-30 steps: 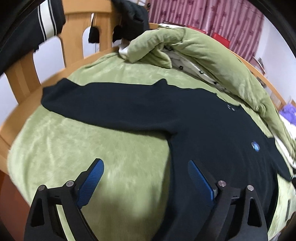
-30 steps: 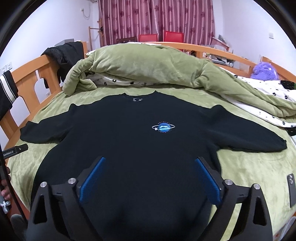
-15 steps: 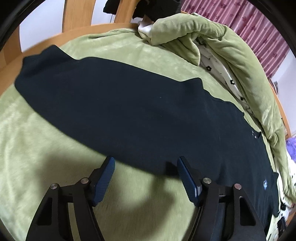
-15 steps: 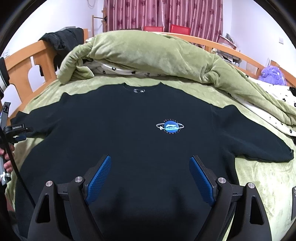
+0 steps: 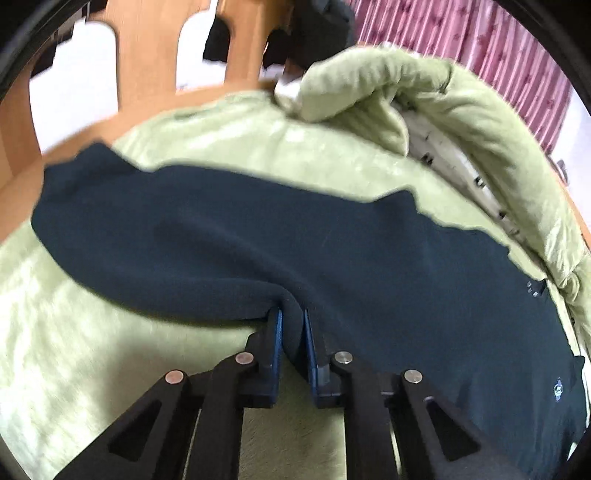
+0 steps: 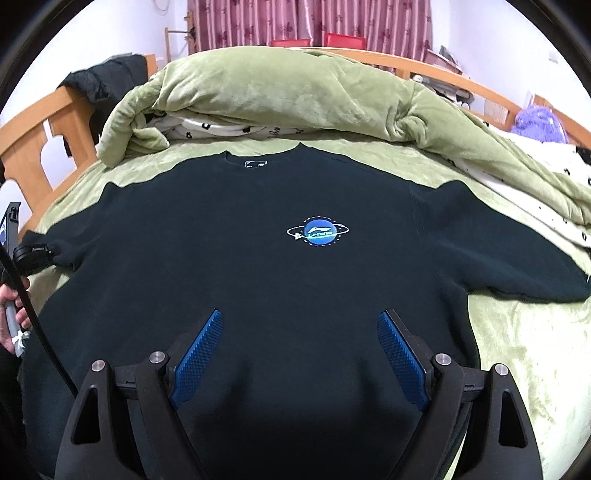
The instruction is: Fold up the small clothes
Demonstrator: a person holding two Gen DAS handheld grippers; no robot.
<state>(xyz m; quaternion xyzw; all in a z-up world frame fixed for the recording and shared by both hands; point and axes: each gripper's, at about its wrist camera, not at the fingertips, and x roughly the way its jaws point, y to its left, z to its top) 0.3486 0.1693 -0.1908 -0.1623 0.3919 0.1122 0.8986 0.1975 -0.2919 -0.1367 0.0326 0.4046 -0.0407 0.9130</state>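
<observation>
My left gripper (image 5: 292, 325) is pinched on the lower edge of the sweater (image 6: 280, 266), at the sleeve (image 5: 155, 254) near the armpit; a ridge of dark fabric bunches up between the blue pads (image 5: 277, 332). From this gripper the sleeve runs off to the left and ahead, its cuff end reaching toward the wooden bed frame (image 5: 140, 55). The body of the sweater goes off to the right. The left view is motion-blurred, so fine detail is lost.

My right gripper (image 6: 300, 347) is spread wide, pads (image 6: 199, 354) apart, over the lower middle of the sweater. I cannot tell if the tips touch the cloth. Nothing is between the pads but flat fabric.

The sweater lies flat, front up, on the green bedsheet (image 6: 524, 354). Its collar (image 6: 255, 162) is far ahead of the right gripper, and the round blue logo (image 6: 319, 232) is ahead and slightly right. The right sleeve (image 6: 517, 258) stretches out to the right, lying flat.

A bunched green blanket (image 6: 280, 92) lies just beyond the collar, with white patterned bedding (image 6: 546, 206) showing under it on the right. Pink curtains (image 6: 310, 18) are far behind. A purple plush toy (image 6: 541, 125) sits at far right. A dark garment (image 6: 107, 81) hangs on the bed frame ahead-left. At the left edge of the right view, the left gripper's black tip meets the sleeve and my hand (image 6: 11, 310) grips its handle.
</observation>
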